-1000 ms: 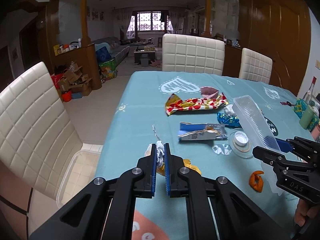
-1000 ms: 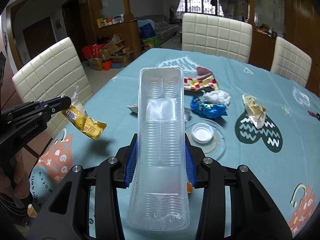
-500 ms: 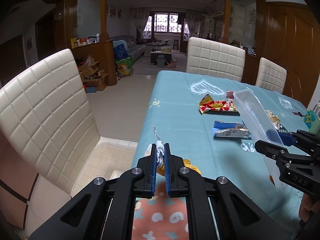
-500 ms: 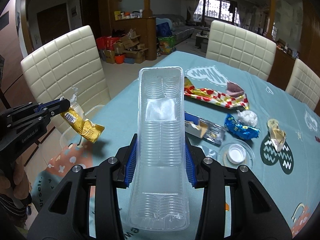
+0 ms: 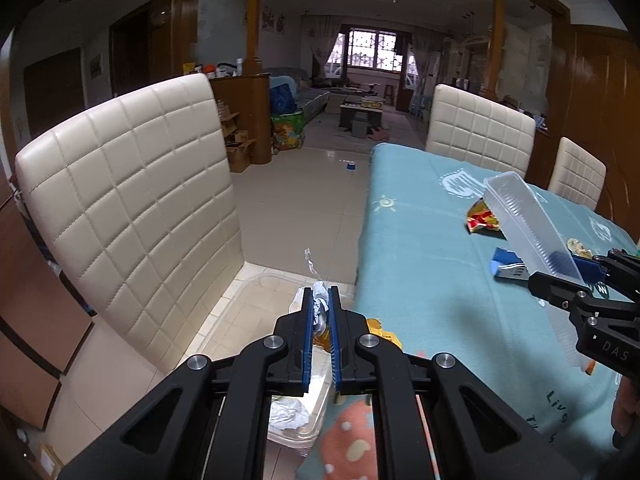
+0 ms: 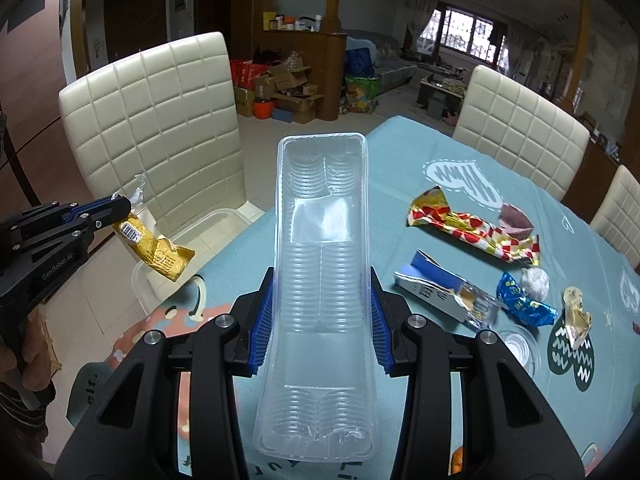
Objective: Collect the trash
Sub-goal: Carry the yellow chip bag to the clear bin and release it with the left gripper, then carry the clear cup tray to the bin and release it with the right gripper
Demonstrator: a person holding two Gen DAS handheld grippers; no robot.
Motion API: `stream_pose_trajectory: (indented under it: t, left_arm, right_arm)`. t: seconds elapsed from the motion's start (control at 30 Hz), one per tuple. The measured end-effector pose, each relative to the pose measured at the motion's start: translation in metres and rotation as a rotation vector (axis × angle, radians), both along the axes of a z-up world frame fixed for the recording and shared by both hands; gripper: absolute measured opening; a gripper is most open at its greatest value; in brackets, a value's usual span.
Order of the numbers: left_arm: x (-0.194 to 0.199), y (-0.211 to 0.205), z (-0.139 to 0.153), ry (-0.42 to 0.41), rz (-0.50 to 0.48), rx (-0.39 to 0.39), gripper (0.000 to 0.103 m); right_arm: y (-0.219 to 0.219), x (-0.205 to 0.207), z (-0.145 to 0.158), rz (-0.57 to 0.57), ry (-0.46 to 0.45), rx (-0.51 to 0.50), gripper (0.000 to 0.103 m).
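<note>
My left gripper [image 5: 321, 300] is shut on a gold snack wrapper [image 6: 158, 249], which hangs beyond the table's left edge, over a clear plastic bin [image 5: 256, 300] on the floor. Crumpled white paper [image 5: 286, 416] lies in that bin. My right gripper [image 6: 322, 300] is shut on a long clear plastic tray [image 6: 322, 248], held above the teal tablecloth [image 5: 420, 248]. On the table lie a red-and-gold wrapper [image 6: 472, 226], a blue-and-white carton [image 6: 440, 290], a blue foil wrapper [image 6: 524, 304], a white paper ball [image 6: 536, 280] and a small gold wrapper [image 6: 576, 316].
A cream padded chair [image 5: 128, 208] stands close beside the bin on the left. Two more cream chairs [image 6: 520, 132] line the table's far side. A clear round lid [image 6: 518, 346] lies near the carton. Tiled floor [image 5: 296, 204] stretches toward the living room.
Both grippers have swung left with their loads. The gold wrapper has gone from above the tablecloth to beyond the table edge, over the bin. The tray has followed toward that edge.
</note>
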State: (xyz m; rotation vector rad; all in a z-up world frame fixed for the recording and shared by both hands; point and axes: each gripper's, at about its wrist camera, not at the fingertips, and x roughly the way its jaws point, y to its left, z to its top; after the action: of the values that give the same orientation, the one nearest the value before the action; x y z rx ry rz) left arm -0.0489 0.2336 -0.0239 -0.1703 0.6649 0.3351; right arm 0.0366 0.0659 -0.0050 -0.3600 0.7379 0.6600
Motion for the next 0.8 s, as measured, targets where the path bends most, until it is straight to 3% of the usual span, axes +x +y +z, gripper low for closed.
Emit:
stream_pose_trajectory:
  t: [0.17, 0.27, 0.3, 0.33, 0.4, 0.53, 0.8]
  left_arm:
    - [0.001, 0.019, -0.01, 0.02, 0.03, -0.006, 0.008]
    - [0.007, 0.027, -0.016, 0.03, 0.042, -0.016, 0.014]
    - [0.008, 0.03, -0.019, 0.039, 0.051, -0.014, 0.028]
    - [0.01, 0.031, -0.021, 0.049, 0.07, 0.002, 0.061]
    - [0.007, 0.029, -0.021, 0.026, 0.104, 0.048, 0.088]
    - [0.004, 0.026, -0.022, 0.019, 0.081, 0.082, 0.088]
    - [-0.011, 0.039, -0.028, 0.03, 0.096, 0.044, 0.088]
  right_arm:
    - [0.018, 0.0, -0.005, 0.022, 0.004, -0.011, 0.044]
    - [0.025, 0.002, -0.009, 0.03, 0.011, -0.018, 0.044]
    - [0.027, 0.003, -0.01, 0.032, 0.012, -0.02, 0.045]
    - [0.029, 0.003, -0.011, 0.033, 0.015, -0.023, 0.045]
    - [0.032, 0.004, -0.014, 0.035, 0.017, -0.03, 0.045]
    - [0.037, 0.007, -0.018, 0.04, 0.031, -0.034, 0.045]
    - [0.062, -0.002, -0.023, 0.098, 0.034, -0.049, 0.046]
